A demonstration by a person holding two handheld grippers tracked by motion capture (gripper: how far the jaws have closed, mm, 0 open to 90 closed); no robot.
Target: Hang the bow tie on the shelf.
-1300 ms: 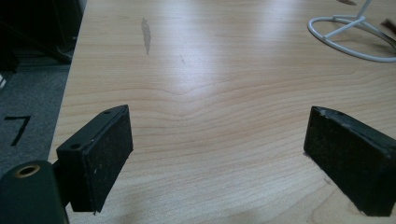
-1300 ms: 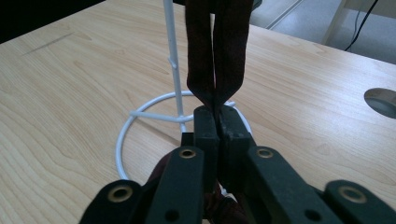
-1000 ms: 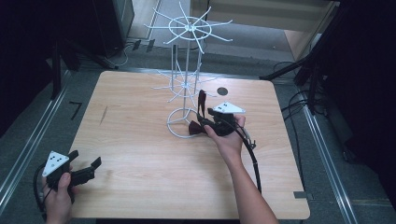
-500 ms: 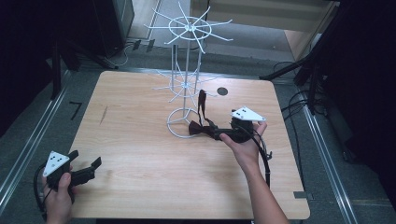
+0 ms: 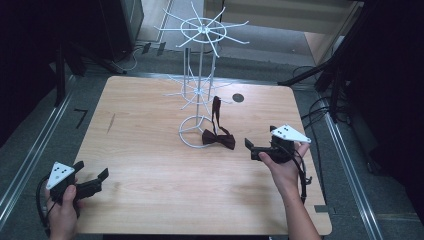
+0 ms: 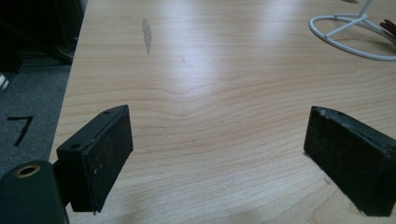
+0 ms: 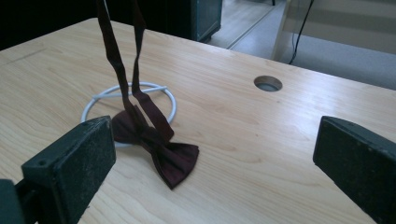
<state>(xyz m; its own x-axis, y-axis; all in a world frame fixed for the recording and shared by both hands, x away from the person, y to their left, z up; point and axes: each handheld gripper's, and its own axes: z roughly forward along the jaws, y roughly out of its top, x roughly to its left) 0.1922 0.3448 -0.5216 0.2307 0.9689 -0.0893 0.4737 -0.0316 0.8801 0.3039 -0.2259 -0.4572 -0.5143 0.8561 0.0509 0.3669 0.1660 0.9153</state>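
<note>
Dark red cloth made up the small bow tie (image 5: 218, 138), which lay partly on the pale wooden counter (image 5: 150, 150) with its knot end over the round base ring of the tall white wire rack (image 5: 199, 95). Its thin strap (image 5: 215, 111) ran up to one of the rack's lower arms.

The right tool (image 5: 252, 150) hovered just beside the bow, its black jaws spread wide and holding nothing. The left tool (image 5: 92, 185) sat well apart at the near left corner, jaws wide too, and it held nothing.

The strap looked only loosely hooked, so a bump on the light rack could make it slip off. A tug on the bow might tip the rack over. The soft cloth could also slide out of a weak pinch.
</note>
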